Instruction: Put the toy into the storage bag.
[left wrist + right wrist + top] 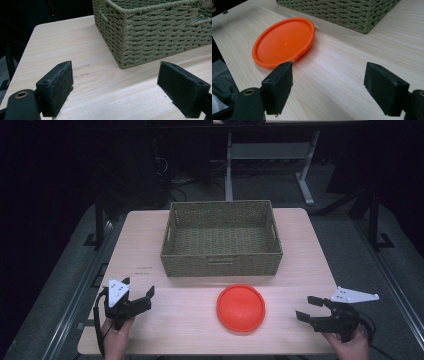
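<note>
Centrally, an orange disc (240,308) lies flat on the bench (300,250), round with no long axis, just in front of the woven basket (221,265). Right gripper (310,309): jaws spread wide, empty, aimed toward the disc, apart from it. Left gripper (140,292): jaws wide, empty, near the bench's left front, facing the basket.

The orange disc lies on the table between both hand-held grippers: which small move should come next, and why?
Probably slide the right hand-held gripper toward the orange disc. Its jaws stand open with nothing between them, and the disc lies flat, untouched, in front of the wicker basket.
</note>
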### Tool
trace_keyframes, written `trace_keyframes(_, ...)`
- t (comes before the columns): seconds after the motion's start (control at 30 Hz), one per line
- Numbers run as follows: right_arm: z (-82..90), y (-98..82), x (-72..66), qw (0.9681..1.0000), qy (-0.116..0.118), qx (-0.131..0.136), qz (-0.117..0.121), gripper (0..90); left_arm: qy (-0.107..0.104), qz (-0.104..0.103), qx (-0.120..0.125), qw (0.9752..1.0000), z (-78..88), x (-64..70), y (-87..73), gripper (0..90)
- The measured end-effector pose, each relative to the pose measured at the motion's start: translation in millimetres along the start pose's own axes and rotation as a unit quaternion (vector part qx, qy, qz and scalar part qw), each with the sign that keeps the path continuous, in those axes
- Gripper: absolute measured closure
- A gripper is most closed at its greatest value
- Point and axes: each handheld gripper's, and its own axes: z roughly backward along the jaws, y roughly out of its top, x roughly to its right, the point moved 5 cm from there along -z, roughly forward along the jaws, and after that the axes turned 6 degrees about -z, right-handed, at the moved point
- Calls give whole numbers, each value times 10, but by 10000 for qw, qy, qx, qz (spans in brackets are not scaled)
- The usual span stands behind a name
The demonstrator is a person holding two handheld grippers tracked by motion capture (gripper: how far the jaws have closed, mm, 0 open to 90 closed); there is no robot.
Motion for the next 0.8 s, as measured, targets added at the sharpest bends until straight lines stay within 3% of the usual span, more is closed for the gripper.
trace_keyframes(0.23,-51,104,-32,9999,35,-56,85,224,15,-67,-22,10000,-7,-5,1,128)
trace_keyframes(0.33,-106,146,-42,9998,53,-162,42,215,34,-15,-25,10000,-5,-22,-6,128)
trace_keyframes(0.6,-247,305,-138,9987,145,-437,215,224,73,22,19,10000,1,-51,-3,127)
trace_keyframes(0.8,-320,445,-202,9974,189,-618,308,225,35,-48,13,10000,3,-36,2,127)
